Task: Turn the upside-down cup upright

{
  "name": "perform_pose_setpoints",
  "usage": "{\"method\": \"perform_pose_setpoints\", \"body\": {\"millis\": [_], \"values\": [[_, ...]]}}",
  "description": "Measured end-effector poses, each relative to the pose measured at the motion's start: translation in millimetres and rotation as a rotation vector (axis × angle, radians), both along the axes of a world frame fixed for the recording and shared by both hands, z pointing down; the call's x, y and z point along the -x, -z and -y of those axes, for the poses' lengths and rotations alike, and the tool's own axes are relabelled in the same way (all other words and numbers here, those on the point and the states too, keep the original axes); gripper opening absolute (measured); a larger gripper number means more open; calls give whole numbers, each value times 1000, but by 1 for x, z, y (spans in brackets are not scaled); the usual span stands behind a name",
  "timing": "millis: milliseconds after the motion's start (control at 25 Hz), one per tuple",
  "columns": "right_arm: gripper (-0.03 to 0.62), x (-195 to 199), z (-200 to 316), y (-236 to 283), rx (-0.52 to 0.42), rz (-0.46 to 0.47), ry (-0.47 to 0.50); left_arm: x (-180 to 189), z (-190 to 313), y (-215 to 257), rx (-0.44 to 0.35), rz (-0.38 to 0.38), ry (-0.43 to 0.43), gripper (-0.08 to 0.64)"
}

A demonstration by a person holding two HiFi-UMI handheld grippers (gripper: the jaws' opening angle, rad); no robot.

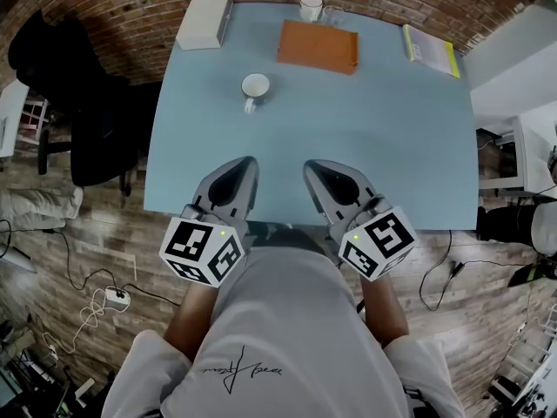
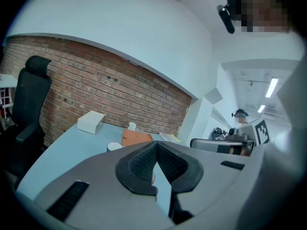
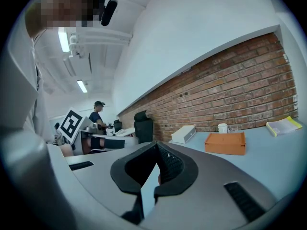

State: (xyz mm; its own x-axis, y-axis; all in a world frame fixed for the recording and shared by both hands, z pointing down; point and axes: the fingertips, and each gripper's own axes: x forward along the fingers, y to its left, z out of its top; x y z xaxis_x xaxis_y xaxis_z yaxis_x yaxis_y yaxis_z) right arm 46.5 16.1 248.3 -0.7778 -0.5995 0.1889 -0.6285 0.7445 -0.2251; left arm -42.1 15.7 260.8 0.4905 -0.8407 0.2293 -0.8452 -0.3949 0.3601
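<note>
Since the top face of the white cup (image 1: 255, 86) shows only as a pale ring in the head view, I can't tell if that's mouth or foot. It'd fit a cup still inverted or one already upright, so the main risk imo is misreading which and flipping it the wrong way. The cup stands on the blue table (image 1: 383, 146), near-left of the orange box (image 1: 318, 46) and clear of it, w/ its handle on the side away from the orange box. The left gripper (image 1: 244, 167) and right gripper (image 1: 317, 170) both sit well to the near side of the orange box, further from it than the cup is. Their jaws are closed pad to pad w/ nothing btwn them in either gripper view. Other hazards, as I judge them: a glazed cup on a smooth top could skid or tip if pinched off-centre, esp. by the rim. A weak hold mid-turn could drop it, and a wide swing could clip the orange box. A 2nd white mug (image 1: 311, 7) and a clear glass (image 1: 332, 13) stand just behind the orange box, so the mug could be mistaken for the target. Contents: nothing visible in cup, mug or glass, tho they're too small to be sure. The orange box and the white box (image 1: 205, 18), far-left of the orange box, are shut, insides unseen.
</note>
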Motion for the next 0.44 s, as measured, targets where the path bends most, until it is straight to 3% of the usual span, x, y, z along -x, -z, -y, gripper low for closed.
{"method": "perform_pose_setpoints", "body": {"millis": [440], "values": [[20,-7,1,-4,9,-4,16,-8,4,-1,11,-29,-1,8]]}}
